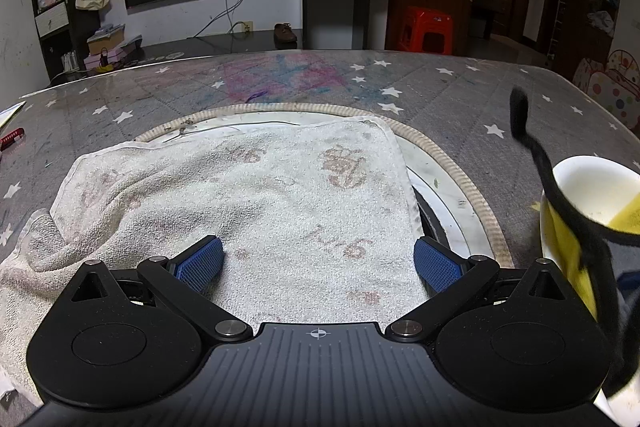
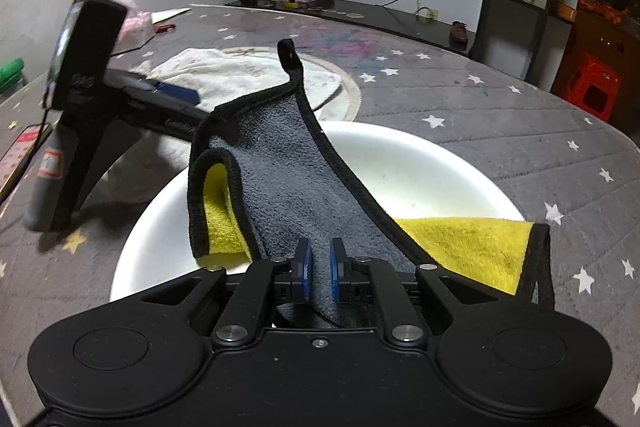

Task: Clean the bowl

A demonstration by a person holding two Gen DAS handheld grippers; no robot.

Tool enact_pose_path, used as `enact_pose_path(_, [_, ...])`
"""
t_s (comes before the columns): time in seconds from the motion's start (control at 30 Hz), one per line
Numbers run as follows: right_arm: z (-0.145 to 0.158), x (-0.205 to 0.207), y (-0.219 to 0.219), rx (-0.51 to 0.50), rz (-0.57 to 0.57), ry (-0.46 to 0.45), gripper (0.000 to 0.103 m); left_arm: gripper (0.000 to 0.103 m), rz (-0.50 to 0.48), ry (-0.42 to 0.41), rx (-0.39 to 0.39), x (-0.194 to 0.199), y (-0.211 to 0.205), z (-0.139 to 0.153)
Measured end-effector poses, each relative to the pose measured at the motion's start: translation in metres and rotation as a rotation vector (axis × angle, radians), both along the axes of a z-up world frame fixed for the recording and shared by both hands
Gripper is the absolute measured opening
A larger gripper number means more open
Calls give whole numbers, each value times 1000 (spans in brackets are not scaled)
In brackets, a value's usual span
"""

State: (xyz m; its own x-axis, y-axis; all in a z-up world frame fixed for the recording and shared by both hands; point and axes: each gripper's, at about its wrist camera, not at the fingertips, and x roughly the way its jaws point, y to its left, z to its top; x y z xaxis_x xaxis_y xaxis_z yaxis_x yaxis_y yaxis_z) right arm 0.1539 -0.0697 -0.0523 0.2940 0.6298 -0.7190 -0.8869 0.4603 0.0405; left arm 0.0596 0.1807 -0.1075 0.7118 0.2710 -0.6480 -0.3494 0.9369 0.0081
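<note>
Grey starry table (image 2: 460,131) holds the bowl (image 2: 420,167) right under my right tongs (image 2: 320,263), pinched on the cloth (image 2: 288,179) draped into it, while my left tongs (image 1: 318,263) gape wide over a towel (image 1: 240,187) beside it.

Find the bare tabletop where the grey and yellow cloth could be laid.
Free: the grey star-patterned tabletop beyond and right of the white bowl. Crowded: the left, where the open left gripper hovers over the worn white towel. The right gripper clamps the grey and yellow cloth.
</note>
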Motion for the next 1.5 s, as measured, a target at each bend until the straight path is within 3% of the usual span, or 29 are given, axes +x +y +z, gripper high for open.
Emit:
enact_pose_path(0.4, [2,-13,-26,-15,-17,23,11,103,0,0,0,-1,0,0])
enact_pose_path(1.5, [1,-10,-29,15,-50,53,11,103,0,0,0,-1,0,0])
